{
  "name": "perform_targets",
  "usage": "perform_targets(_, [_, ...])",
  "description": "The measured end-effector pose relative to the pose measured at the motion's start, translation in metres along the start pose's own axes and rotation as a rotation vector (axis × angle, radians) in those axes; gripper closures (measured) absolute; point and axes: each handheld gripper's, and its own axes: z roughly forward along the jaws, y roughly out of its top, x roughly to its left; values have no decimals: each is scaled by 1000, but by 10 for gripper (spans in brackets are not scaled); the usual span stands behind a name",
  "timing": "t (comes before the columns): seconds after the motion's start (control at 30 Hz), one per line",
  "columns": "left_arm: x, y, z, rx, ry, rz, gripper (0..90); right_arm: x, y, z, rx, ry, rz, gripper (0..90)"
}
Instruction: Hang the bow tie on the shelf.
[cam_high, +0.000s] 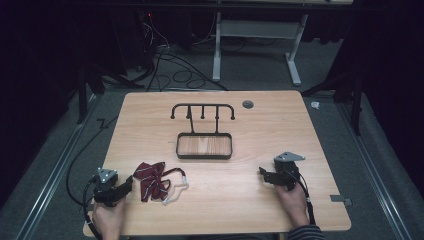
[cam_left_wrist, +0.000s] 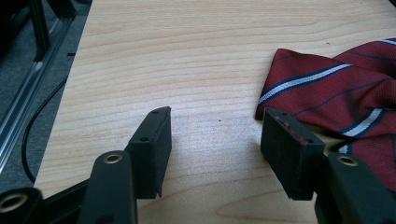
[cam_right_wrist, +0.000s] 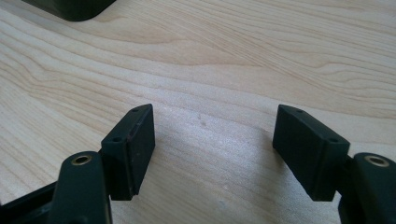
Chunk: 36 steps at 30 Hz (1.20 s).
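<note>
Dark room, wooden counter (cam_high: 260, 200). Tie (cam_high: 152, 181) lies crumpled just beside left hand-held gripper (cam_high: 114, 191); rack (cam_high: 203, 111) stands behind. Both hand-held grippers, right (cam_high: 276, 175) included, spread, empty. Likely step: pinch tie's fabric edge squarely

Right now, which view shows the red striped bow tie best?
The high view: the whole bow tie lies on the table, white strap included, just right of the left gripper. The left gripper view gives a closer look at its stripes, but cropped, beside the open jaws. The right gripper view looks at bare wood between its own open jaws.
</note>
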Motion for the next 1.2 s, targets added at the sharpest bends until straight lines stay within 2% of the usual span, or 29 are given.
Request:
perform_targets(0.67, [-3, 0, -1, 1, 4, 4, 444, 0, 0, 0, -1, 3, -5, 308])
perform_targets(0.83, [-7, 1, -4, -13, -13, 16, 452, 0, 0, 0, 0, 3, -3, 308])
perform_targets(1.03, [-14, 6, -13, -34, -68, 34, 445, 0, 0, 0, 0, 2, -3, 308])
perform_targets(1.13, [-18, 8, -16, -41, -82, 51, 438, 0, 0, 0, 0, 3, -3, 308])
perform_targets(1.2, [-26, 12, -19, -50, -111, 72, 436, 0, 0, 0, 0, 2, -3, 308])
